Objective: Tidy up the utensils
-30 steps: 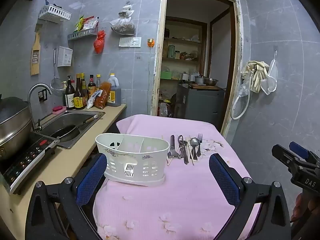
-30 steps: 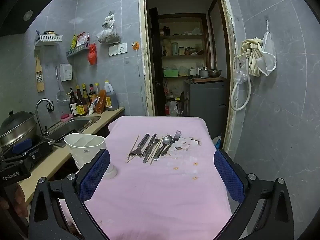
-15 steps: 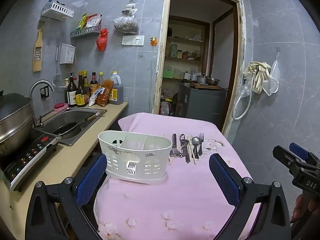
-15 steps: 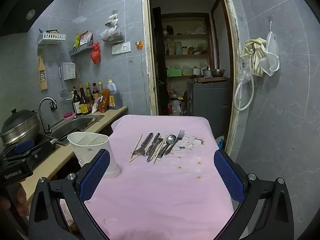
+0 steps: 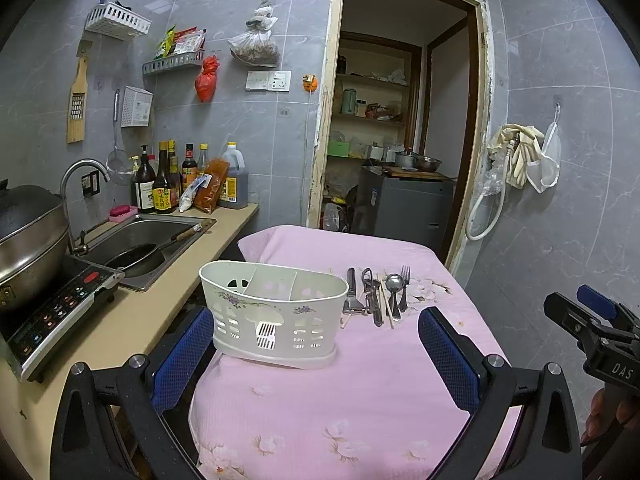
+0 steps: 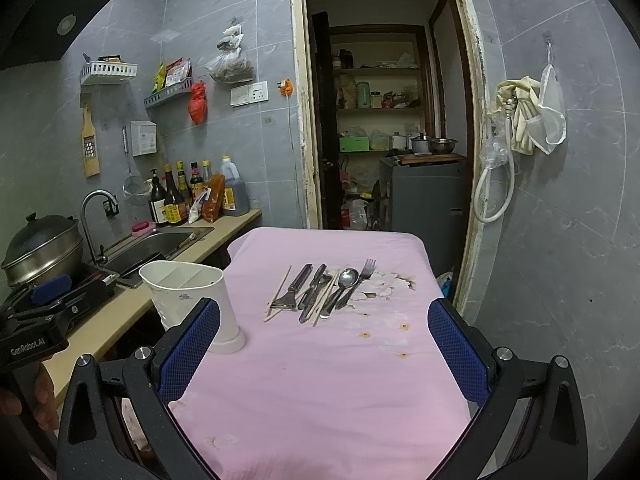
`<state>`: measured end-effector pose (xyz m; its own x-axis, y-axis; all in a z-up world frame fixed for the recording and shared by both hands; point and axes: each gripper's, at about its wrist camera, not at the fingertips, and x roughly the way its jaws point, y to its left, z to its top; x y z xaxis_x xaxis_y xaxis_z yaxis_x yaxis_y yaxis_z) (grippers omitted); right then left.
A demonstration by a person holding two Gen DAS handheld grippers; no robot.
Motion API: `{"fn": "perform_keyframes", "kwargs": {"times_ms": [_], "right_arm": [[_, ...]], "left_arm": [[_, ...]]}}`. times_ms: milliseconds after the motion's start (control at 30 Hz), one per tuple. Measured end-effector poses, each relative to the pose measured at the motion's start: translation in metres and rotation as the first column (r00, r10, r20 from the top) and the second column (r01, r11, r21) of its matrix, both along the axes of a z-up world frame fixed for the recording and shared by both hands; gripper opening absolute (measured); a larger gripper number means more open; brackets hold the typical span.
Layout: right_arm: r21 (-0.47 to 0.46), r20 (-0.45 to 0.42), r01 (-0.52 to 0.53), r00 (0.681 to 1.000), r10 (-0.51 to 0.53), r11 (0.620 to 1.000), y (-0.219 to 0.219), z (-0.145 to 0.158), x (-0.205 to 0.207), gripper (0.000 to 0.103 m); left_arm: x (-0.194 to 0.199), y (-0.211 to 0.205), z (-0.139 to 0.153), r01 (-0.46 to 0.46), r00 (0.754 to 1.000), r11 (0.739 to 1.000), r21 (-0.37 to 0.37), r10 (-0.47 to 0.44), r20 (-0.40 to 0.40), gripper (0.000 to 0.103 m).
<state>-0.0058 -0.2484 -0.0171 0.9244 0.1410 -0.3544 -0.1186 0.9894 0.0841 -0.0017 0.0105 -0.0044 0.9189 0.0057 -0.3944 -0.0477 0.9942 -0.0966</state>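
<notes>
Pink table (image 6: pixel 320 380), white caddy (image 5: pixel 274 312), utensils (image 6: pixel 320 290) beside

pink floral cloth-covered table (image 6: pixel 320 360) filled centre and lower frame in both views. white slotted utensil caddy (image 5: pixel 274 312) stood upright on cloth at left side, three compartments visible, seen left of centre in right wrist view (image 6: pixel 188 296). utensils lay in loose row beyond caddy, mid-frame: chopsticks (image 6: pixel 280 288), peeler (image 6: pixel 294 288), knife (image 6: pixel 314 290), spoon (image 6: pixel 344 282), fork (image 6: pixel 362 274), handles toward camera, some touching or overlapping. small orange spots on cloth (image 6: pixel 384 336) lay right of centre.
</notes>
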Motion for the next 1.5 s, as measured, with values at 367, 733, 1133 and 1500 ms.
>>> {"fn": "perform_keyframes", "kwargs": {"times_ms": [367, 733, 1133, 1500], "right_arm": [[-0.005, -0.001, -0.001, 1.0, 0.001, 1.0, 0.0038, -0.0007, 0.0, 0.102], [-0.004, 0.0, -0.003, 1.0, 0.003, 1.0, 0.0042, -0.0001, 0.0, 0.102], [-0.004, -0.001, -0.006, 1.0, 0.006, 1.0, 0.006, -0.0001, -0.0001, 0.102], [-0.007, -0.004, -0.009, 1.0, 0.009, 1.0, 0.009, -0.001, 0.0027, 0.102]], "left_arm": [[0.0001, -0.0002, -0.0001, 0.0, 1.0, 1.0, -0.002, 0.0, -0.001, 0.103], [0.0001, 0.0002, -0.0006, 0.0, 1.0, 1.0, -0.003, 0.0, -0.001, 0.103], [0.0001, -0.0006, -0.0011, -0.002, 1.0, 1.0, -0.002, 0.002, -0.001, 0.103], [0.0003, -0.0008, -0.0012, -0.001, 1.0, 1.0, -0.003, 0.001, -0.002, 0.103]]}}
